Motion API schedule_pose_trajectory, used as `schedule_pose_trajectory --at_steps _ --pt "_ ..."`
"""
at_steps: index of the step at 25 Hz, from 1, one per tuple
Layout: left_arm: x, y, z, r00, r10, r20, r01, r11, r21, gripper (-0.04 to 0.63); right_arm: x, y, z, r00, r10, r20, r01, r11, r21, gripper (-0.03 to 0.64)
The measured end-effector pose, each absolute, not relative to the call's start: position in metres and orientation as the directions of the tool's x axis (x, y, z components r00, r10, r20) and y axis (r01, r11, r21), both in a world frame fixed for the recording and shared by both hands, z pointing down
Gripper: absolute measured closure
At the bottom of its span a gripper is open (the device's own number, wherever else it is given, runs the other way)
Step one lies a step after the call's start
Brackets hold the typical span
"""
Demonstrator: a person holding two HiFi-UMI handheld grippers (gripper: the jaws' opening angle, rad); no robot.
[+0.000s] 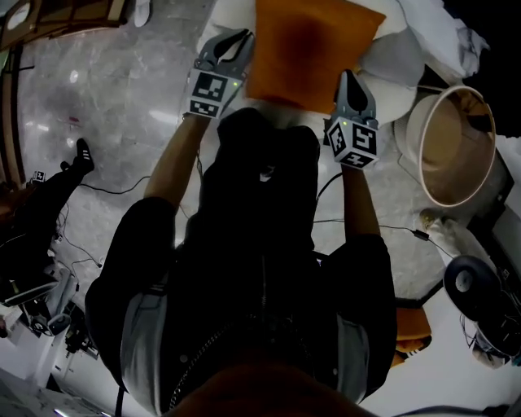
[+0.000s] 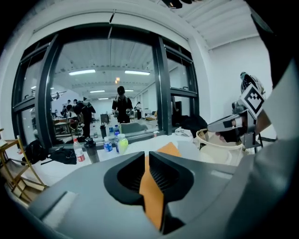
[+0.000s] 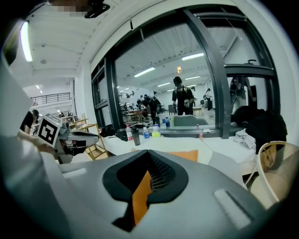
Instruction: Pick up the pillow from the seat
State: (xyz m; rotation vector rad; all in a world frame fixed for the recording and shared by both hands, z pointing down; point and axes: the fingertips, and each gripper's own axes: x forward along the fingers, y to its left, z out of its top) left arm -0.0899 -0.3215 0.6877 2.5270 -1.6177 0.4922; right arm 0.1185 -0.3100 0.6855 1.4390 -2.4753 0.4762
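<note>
An orange pillow [image 1: 309, 49] shows at the top of the head view, over a white cushioned seat [image 1: 399, 73]. My left gripper [image 1: 244, 42] grips the pillow's left edge, and my right gripper [image 1: 348, 79] grips its near right corner. In the left gripper view, a fold of the orange pillow [image 2: 152, 196] is pinched between the nearly closed jaws of the left gripper [image 2: 146, 156]. In the right gripper view, the pillow [image 3: 139, 198] is likewise clamped in the right gripper [image 3: 148, 161]. Whether the pillow still rests on the seat I cannot tell.
A round cream tub chair [image 1: 452, 147] stands to the right of the seat. Cables [image 1: 106, 189] run over the marble floor. A person's leg and shoe [image 1: 73, 163] are at the left, a wooden frame [image 1: 49, 20] top left. Bottles [image 2: 114, 142] stand by the window.
</note>
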Motion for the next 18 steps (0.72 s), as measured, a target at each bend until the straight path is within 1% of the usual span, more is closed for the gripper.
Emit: schedule_pose_trajectory --at_steps 3,4,7,10,12,15,18 --pt "-0.087 -0.331 0.738 0.406 -0.851 0.333 -0.895 -0.443 -0.043 0.505 0.136 -0.319 0.738 -0.477 -0.798 0.369 -0.878 0.454 -0.153 0.614" --pt "-0.087 -0.334 0.755 0.417 -0.844 0.337 -0.893 -0.45 -0.023 0.476 0.139 -0.323 0.755 -0.479 -0.797 0.369 -0.877 0.456 -0.153 0.614" --pt "-0.09 -0.342 0.811 0.435 -0.83 0.35 -0.887 -0.461 0.008 0.454 0.15 -0.334 0.804 -0.485 -0.798 0.359 -0.872 0.469 -0.136 0.614" --pt "-0.093 -0.346 0.869 0.437 -0.819 0.371 -0.881 -0.472 -0.004 0.438 0.164 -0.348 0.852 -0.468 -0.814 0.344 -0.881 0.461 -0.11 0.614" --pt "-0.09 -0.35 0.9 0.454 -0.806 0.379 -0.869 -0.494 -0.011 0.414 0.173 -0.358 0.876 -0.467 -0.82 0.331 -0.881 0.464 -0.094 0.614" --pt "-0.08 -0.352 0.938 0.505 -0.768 0.394 -0.838 -0.546 0.009 0.378 0.184 -0.367 0.907 -0.491 -0.807 0.328 -0.865 0.497 -0.072 0.614" --pt "-0.076 -0.357 0.964 0.544 -0.742 0.392 -0.808 -0.589 0.008 0.334 0.194 -0.376 0.94 -0.539 -0.761 0.361 -0.832 0.547 -0.09 0.607"
